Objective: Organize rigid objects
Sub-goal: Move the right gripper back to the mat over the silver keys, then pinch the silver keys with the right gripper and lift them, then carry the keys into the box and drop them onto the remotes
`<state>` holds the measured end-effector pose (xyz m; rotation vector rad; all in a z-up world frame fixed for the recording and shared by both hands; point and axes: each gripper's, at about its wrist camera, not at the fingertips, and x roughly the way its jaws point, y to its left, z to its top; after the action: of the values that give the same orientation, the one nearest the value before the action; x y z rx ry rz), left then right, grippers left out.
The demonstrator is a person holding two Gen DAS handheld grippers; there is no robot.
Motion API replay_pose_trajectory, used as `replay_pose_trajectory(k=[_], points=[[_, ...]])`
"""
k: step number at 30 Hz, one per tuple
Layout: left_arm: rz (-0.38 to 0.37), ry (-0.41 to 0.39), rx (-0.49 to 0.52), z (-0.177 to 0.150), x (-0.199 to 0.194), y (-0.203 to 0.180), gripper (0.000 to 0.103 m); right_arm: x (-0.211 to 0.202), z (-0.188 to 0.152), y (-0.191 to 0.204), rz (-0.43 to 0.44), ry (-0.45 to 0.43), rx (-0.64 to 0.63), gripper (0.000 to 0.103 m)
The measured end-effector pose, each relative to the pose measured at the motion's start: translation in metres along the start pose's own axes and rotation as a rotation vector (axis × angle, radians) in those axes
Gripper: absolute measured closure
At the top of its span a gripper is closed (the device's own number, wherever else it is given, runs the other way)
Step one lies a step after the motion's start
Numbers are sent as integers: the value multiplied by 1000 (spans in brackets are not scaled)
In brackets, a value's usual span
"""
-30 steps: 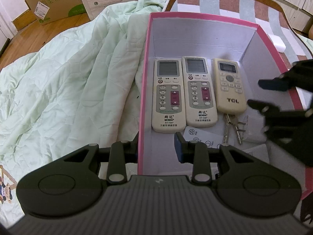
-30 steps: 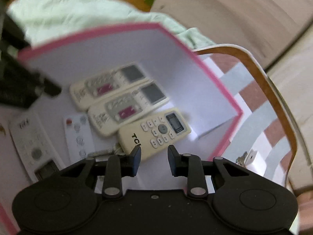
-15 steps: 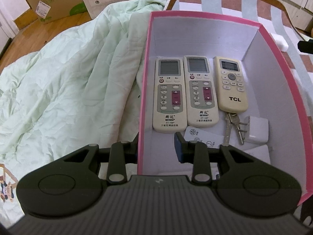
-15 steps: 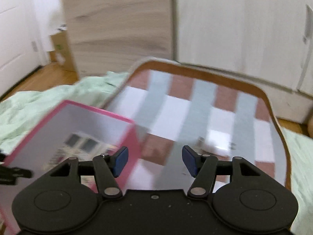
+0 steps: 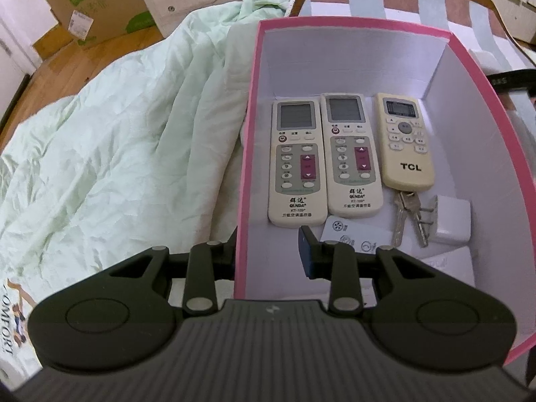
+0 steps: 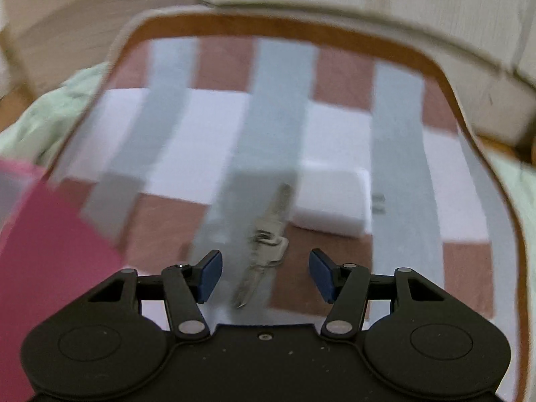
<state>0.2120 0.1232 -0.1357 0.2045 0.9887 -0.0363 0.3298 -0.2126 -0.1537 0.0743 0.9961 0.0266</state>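
1. Now, in the right wrist view, a bunch of keys (image 6: 266,244) lies on a checked mat (image 6: 335,127), its long axis running from about 7 o'clock near the camera up to 1 o'clock, blade tips at both ends. The view is blurred.
2. Just beyond the keys, toward 1 o'clock, sits a white charger block (image 6: 330,202), close to the far key tip.
3. In the left wrist view, a pink box (image 5: 249,140) holds three remotes side by side, long axes toward 12 o'clock, screens at the far end: two cream remotes (image 5: 296,162) and a smaller TCL remote (image 5: 405,140) to the right.
4. Below the TCL remote lie a second set of keys (image 5: 407,214) and a white plug (image 5: 450,219), touching.
5. Compared with a second ago, the right gripper (image 6: 264,274) has left the box and now hovers over the mat; its fingers stand wider apart than before.
6. The right gripper points steeply down, fingers spread with the keys between them, not touching.
7. The left gripper (image 5: 268,251) is unmoved, angled down, fingers straddling and clamped on the box's near left wall.
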Motion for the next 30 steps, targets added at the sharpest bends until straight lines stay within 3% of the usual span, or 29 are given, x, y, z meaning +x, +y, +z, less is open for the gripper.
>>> replay_pose_trajectory(k=[2, 3, 5, 7, 9, 19, 24, 30], points=[[-1, -2, 6, 0, 0, 0, 72, 0, 0, -6, 27, -36, 47, 38], [-6, -3, 5, -1, 0, 1, 72, 0, 0, -4, 16, -32, 23, 43], [-17, -4, 0, -1, 0, 4, 72, -4, -3, 3, -13, -50, -35, 69], [-27, -4, -4, -2, -1, 5, 72, -13, -7, 5, 17, -87, -24, 88], [-30, -7, -2, -2, -2, 5, 72, -24, -10, -1, 54, -130, 17, 97], [-34, -6, -5, -2, -1, 6, 72, -67, -17, -10, 183, -232, 135, 98], [-35, -7, -6, -2, -1, 6, 72, -119, -15, 0, 256, -360, 114, 98], [-41, -7, -11, -2, -1, 7, 72, -164, -7, 20, 339, -430, 65, 98]])
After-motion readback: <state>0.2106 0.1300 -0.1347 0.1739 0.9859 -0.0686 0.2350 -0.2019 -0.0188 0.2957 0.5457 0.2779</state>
